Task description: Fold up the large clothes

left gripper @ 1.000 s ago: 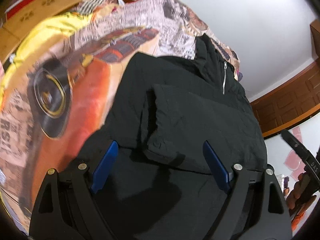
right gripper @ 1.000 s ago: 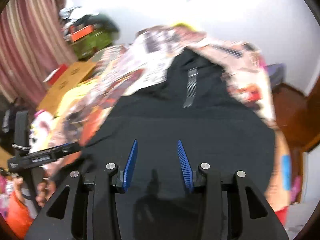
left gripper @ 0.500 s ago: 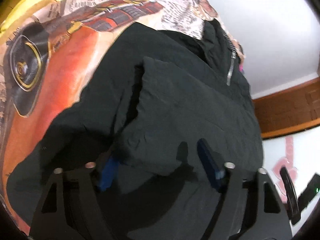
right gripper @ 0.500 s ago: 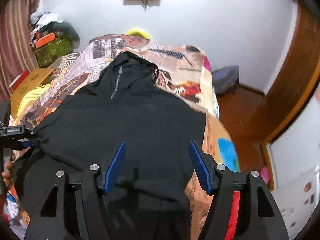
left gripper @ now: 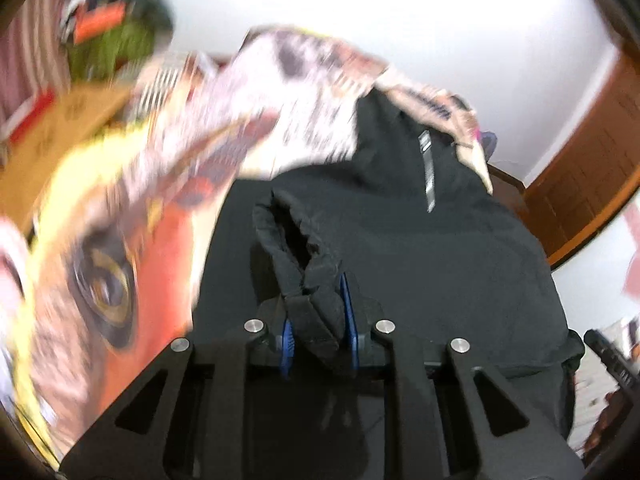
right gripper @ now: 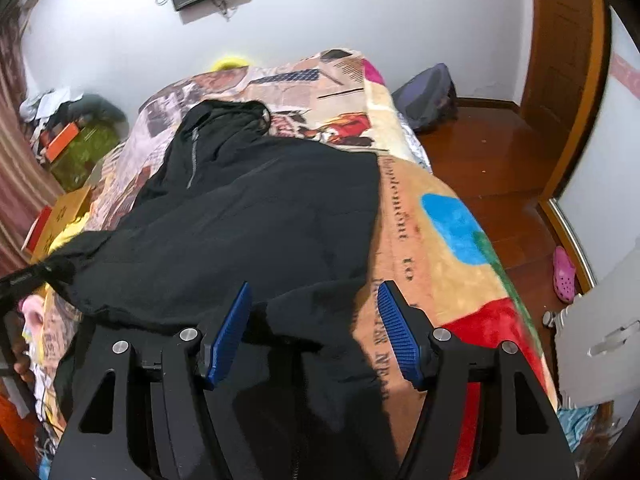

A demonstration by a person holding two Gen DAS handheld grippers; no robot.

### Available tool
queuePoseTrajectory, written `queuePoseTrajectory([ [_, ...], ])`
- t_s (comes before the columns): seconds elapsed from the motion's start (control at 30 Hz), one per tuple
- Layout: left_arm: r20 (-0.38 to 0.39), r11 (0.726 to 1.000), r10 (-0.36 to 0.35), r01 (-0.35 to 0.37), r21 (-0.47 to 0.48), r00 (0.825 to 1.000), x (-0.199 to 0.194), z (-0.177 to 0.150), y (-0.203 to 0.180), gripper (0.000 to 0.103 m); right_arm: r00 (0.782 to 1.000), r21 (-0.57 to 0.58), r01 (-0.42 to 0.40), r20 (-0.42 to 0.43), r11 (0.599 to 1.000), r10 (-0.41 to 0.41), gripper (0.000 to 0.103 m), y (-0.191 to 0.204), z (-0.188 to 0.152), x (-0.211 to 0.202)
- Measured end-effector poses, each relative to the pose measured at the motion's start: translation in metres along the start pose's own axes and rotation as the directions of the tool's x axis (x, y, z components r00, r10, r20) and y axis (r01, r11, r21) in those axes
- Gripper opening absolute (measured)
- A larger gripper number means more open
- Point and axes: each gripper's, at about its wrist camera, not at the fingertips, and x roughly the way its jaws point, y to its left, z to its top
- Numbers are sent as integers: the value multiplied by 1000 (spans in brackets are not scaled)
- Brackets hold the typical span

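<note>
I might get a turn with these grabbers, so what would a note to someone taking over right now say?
Left gripper: jaws closing on a bunched sleeve end of the black jacket, cloth between the pads.
Right gripper: open above the jacket's near right edge, holding nothing.
Jacket lies spread on the patterned bedspread, zip collar at the far end.
Done: sleeve picked up.
Left: fold the sleeves in, then the body.

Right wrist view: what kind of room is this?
Most likely a bedroom in a home. A bed with a printed blanket fills the middle, a black jacket spread on it; a wooden floor and a pink clog lie beside it.
</note>
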Motion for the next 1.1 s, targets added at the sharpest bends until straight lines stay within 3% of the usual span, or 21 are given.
queuePoseTrajectory([
  [0.13, 114, 997, -51, 44, 66, 992, -30, 37, -18, 19, 1000, 7, 13, 16, 1000, -13, 62, -3, 8, -7],
  [0.23, 223, 993, -94, 75, 91, 970, -57, 66, -23, 19, 999, 11, 4, 32, 1000, -5, 62, -1, 13, -12],
  [0.37, 269, 994, -77, 52, 97, 960, -59, 82, -16, 19, 999, 29, -11, 38, 1000, 10, 63, 2, 16, -11],
  [0.5, 198, 995, -19, 0, 99, 980, -25, 73, 3, 19, 999, 43, -34, 6, 998, 34, 63, 5, 14, 0],
  [0.67, 45, 995, 48, -52, 84, 998, 29, 36, 28, 19, 999, 27, -22, -47, 999, 23, 63, 11, 9, 18],
  [0.9, -140, 992, 94, -81, 96, 986, 86, -18, 51, 27, 995, 19, -5, -101, 1000, 7, 63, 14, 2, 33],
  [1.1, -118, 965, 194, -168, 200, 974, 88, -35, 48, 46, 994, 5, 3, -110, 1000, -3, 63, 16, 2, 35],
])
